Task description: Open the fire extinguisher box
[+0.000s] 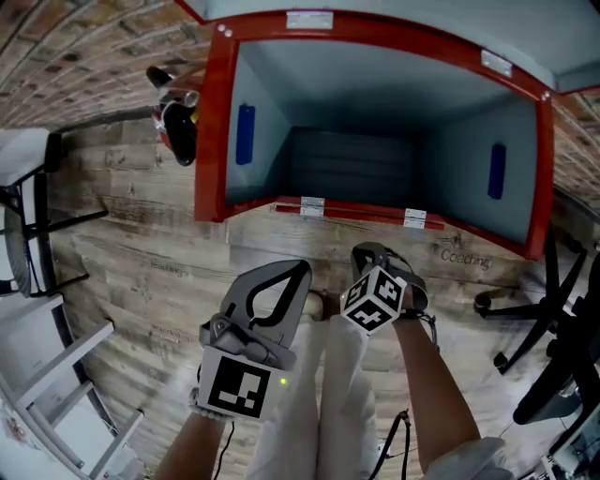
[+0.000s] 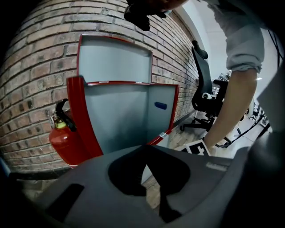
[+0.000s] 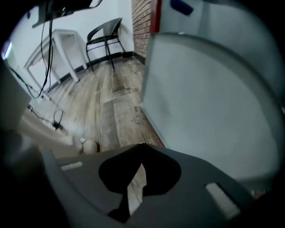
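Observation:
The red fire extinguisher box [image 1: 214,122] stands on the wooden floor against a brick wall. Its lid [image 1: 394,9] is swung up and back, and the grey inside with two blue patches is bare. In the left gripper view the lid [image 2: 116,58] leans on the wall above the box [image 2: 82,120]. A red extinguisher [image 1: 176,127] [image 2: 64,140] stands left of the box, outside it. My left gripper [image 1: 298,270] [image 2: 144,150] hovers in front of the box, shut on nothing. My right gripper [image 1: 364,251] [image 3: 141,147] is shut and empty, close to the box's front edge and grey wall [image 3: 209,102].
A black office chair [image 1: 553,309] [image 2: 200,84] stands right of the box. A white table and a dark chair [image 1: 28,159] are at the left, with a white frame [image 1: 66,394] below them. The person's light trousers [image 1: 342,394] fill the lower middle. A black chair [image 3: 104,35] shows farther off.

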Tool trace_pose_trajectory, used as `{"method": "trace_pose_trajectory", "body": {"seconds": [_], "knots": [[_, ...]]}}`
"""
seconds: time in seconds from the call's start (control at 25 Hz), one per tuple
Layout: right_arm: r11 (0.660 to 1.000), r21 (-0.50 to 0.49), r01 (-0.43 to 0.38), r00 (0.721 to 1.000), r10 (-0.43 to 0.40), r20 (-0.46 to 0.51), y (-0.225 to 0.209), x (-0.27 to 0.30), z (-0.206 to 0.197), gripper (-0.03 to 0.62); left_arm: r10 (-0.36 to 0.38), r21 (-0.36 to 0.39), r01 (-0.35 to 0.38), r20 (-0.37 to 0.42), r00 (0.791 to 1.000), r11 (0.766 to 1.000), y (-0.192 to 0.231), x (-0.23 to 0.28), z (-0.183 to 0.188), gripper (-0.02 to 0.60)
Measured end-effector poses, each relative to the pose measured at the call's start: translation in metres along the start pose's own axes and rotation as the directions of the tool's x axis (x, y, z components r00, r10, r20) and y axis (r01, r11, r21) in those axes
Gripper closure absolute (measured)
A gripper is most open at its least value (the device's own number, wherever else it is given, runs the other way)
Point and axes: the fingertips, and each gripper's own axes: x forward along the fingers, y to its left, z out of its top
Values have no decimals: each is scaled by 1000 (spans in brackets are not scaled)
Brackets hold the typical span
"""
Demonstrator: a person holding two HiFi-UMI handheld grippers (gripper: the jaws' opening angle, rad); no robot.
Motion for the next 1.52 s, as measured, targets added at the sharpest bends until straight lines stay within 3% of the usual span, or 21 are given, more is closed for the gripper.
{"method": "trace_pose_trajectory", "body": {"seconds": [0.16,0.44,0.64,1.08,1.24,1.52], "knots": [[980,199,11,994,-32,105,-14,-58,16,589,1,3,-1,21,1000,1000,-7,-19,34,581],[937,345,57,969,-135,206,-44,-171,47,589,15,17,-16,70,997,1000,-9,-64,107,581],[888,457,54,934,-207,292,-59,-253,78,589,27,41,-31,93,995,999,-8,-101,157,581],[872,489,29,856,-274,438,-35,-423,131,589,6,76,-13,94,996,997,-32,-194,242,581],[887,457,75,831,-308,463,-32,-480,144,589,15,84,-28,150,989,996,-31,-222,288,581],[859,496,126,767,-401,501,-44,-568,155,589,-3,118,-18,175,985,993,-37,-252,330,581]]}}
